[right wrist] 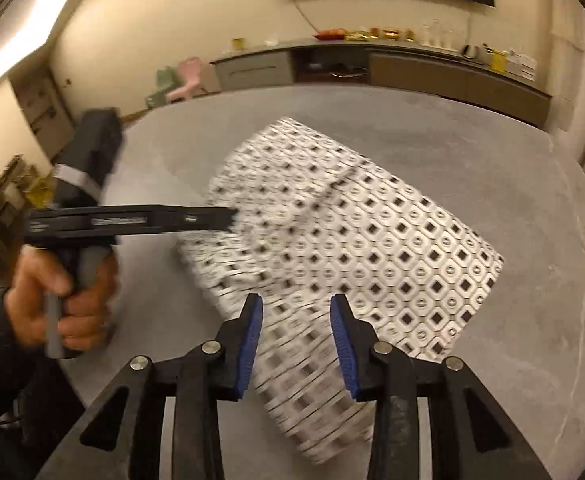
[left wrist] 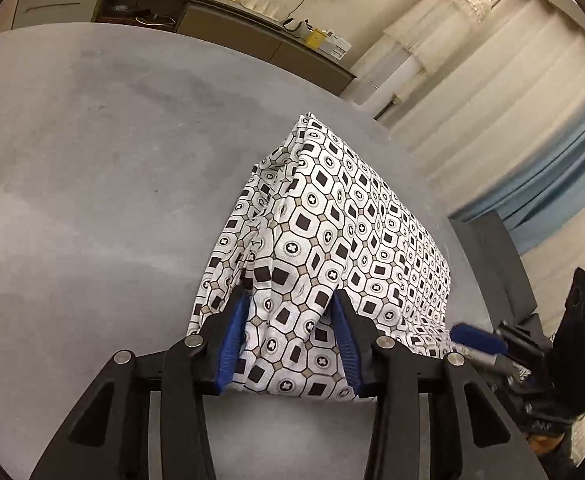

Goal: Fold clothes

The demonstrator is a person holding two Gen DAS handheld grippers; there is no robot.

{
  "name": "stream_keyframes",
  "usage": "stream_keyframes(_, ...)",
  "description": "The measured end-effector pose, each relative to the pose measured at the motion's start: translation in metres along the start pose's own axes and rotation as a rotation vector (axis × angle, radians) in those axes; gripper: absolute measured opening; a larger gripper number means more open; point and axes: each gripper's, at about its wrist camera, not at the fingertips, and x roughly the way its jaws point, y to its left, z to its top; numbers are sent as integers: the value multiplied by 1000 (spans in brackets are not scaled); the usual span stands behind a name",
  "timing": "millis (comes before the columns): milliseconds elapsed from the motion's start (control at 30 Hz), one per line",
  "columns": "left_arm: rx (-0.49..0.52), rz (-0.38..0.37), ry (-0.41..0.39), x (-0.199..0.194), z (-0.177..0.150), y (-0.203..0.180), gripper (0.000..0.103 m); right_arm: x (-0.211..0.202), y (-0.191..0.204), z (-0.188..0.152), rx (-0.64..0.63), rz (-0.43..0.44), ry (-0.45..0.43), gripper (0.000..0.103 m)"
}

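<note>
1. Patterned cloth [left wrist: 332, 240], white with dark squares and rings, lies on the right part of the grey bench [left wrist: 92, 160], near its right edge in the left wrist view; already doubled into a thick oblong, near end raised off the surface.
2. Runs lengthwise away from both cameras, far corner pointing toward the long sideboard [left wrist: 212, 20] at the back wall; in the right wrist view, long axis slants from near left to far right.
3. Left gripper [left wrist: 292, 340]: blue pads set apart with a bunched fold of cloth filling the gap and pressing on both, so seemingly clamped on the near edge and carrying it.
4. Right gripper [right wrist: 296, 344]: jaws apart, cloth passing between the pads [right wrist: 252, 332] but blurred there; cannot tell whether pinched or merely under them.
5. Probably mid-fold, near edge being carried over toward the far one.
6. For a clean fold: keep both corners level and equally tensioned, travel along the long axis, lay the edge square on the far edge, release only once flat.
7. Risk: uneven pull skews the layers or drags the stack off the bench edge.
</note>
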Motion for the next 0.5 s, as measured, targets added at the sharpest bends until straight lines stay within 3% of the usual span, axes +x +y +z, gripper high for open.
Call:
stream_keyframes(100,38,34,3,0,5,-2,41,-1,-2,-23,-1,-38,66,38)
stream_keyframes(267,47,29,27,4,18,-13,42,-47,-3,-45,43,-153,55,38)
stream_keyframes(433,153,8,-46,-34,30,-46,45,-68,9,-16,35,-128,-59,39)
stream_keyframes(500,186,40,-49,-39,34,-60,46,-55,0,8,24,-162,-74,39)
